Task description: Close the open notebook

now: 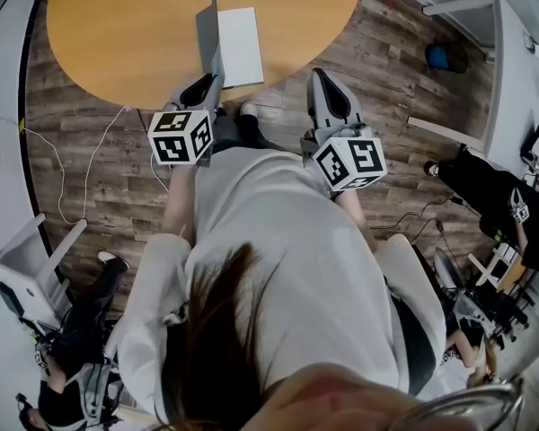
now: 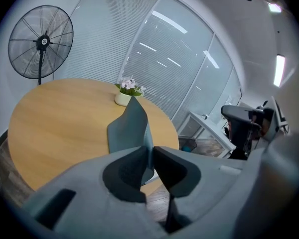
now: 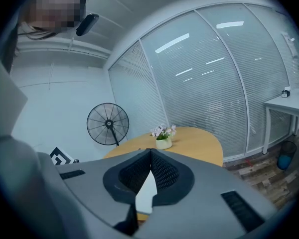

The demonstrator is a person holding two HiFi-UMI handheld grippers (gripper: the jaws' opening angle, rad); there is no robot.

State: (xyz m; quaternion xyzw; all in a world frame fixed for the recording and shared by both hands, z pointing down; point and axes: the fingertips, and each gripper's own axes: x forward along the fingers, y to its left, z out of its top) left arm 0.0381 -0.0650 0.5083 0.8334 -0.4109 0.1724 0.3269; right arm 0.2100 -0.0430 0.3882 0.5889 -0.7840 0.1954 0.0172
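One worktop (image 1: 108, 34): round and wood-coloured; it carried the notebook (image 1: 229, 48) at its near edge.
Left claw (image 1: 208, 81): narrow and clamped on the cover at the worktop's near edge. The left gripper view showed grey sheet pressed from both sides.
Cover (image 1: 209, 34): grey; it stood almost upright off the worktop and bowed along its height.
Pages (image 1: 242, 45): white; they lay flat on the worktop just right of the cover.
Right claw (image 1: 325, 77): tips together and gripping nothing, just off the worktop's near edge and over the floor (image 1: 404, 70).
Handling: the notebook was probably light. The cover looked thin and floppy, so it would likely sag or twist if driven from one point, and the pages might slide on the smooth worktop.
Hold: the cover's near edge, as taken, seemed a fair place, with the cover swung over the pages. The spare claw could steady the pages.
Hidden: the spine sat behind the left claw. A white sliver in the hollow behind the right claw's tips could not be identified and was perhaps the pages. The worktop's far side was cut off.
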